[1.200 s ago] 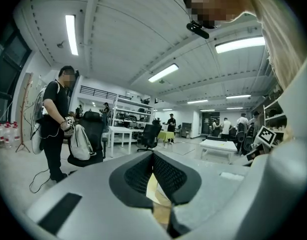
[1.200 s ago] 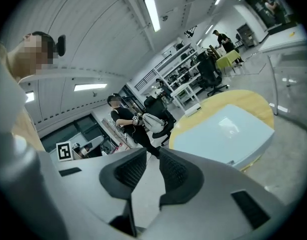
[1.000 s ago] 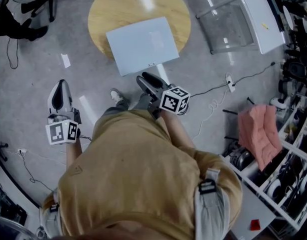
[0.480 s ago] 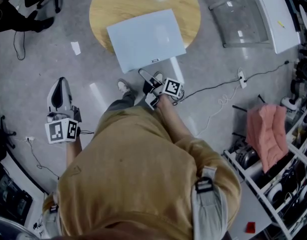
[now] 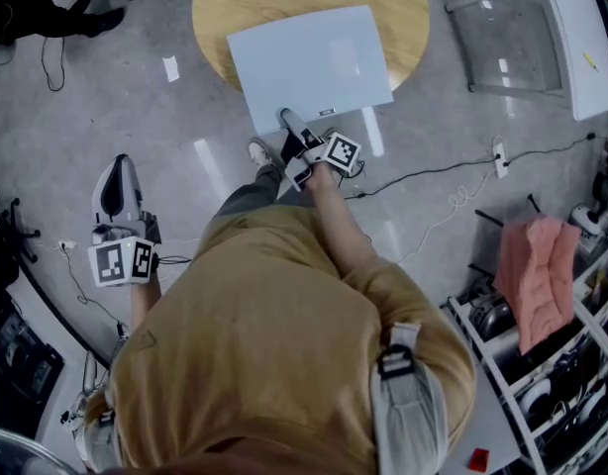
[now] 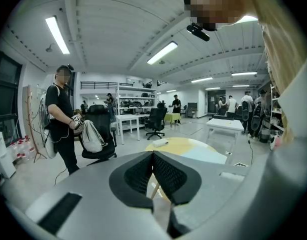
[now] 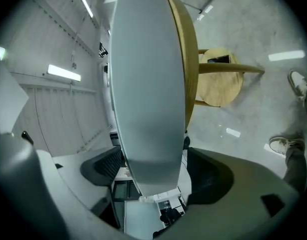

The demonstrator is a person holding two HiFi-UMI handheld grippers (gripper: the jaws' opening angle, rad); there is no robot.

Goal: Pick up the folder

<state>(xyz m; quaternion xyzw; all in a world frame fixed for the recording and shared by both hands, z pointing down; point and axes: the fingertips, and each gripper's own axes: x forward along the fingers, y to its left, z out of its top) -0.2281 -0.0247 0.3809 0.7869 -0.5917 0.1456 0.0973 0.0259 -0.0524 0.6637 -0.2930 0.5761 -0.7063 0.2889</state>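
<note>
The pale blue-grey folder (image 5: 309, 62) lies flat on a round wooden table (image 5: 403, 18), its near edge hanging over the rim. My right gripper (image 5: 290, 127) is at that overhanging edge, rolled on its side. In the right gripper view the folder (image 7: 146, 84) runs edge-on between the two jaws of the right gripper (image 7: 156, 171), beside the table (image 7: 191, 59). The jaws are opening wide and neither pad presses on it. My left gripper (image 5: 119, 171) hangs off to the left over the floor, shut on nothing; its view shows the left gripper (image 6: 152, 156) with the table (image 6: 178, 144) beyond.
A clear plastic chair (image 5: 512, 38) and a white table (image 5: 581, 38) stand at the back right. A pink cloth (image 5: 537, 275) hangs on shelving at the right. A power strip (image 5: 500, 154) with cables lies on the floor. A person (image 6: 61, 119) stands in the room.
My right gripper has moved forward to the folder's near edge, rolled onto its side and opened, so the edge now sits between its jaws. The left gripper has hardly moved.
</note>
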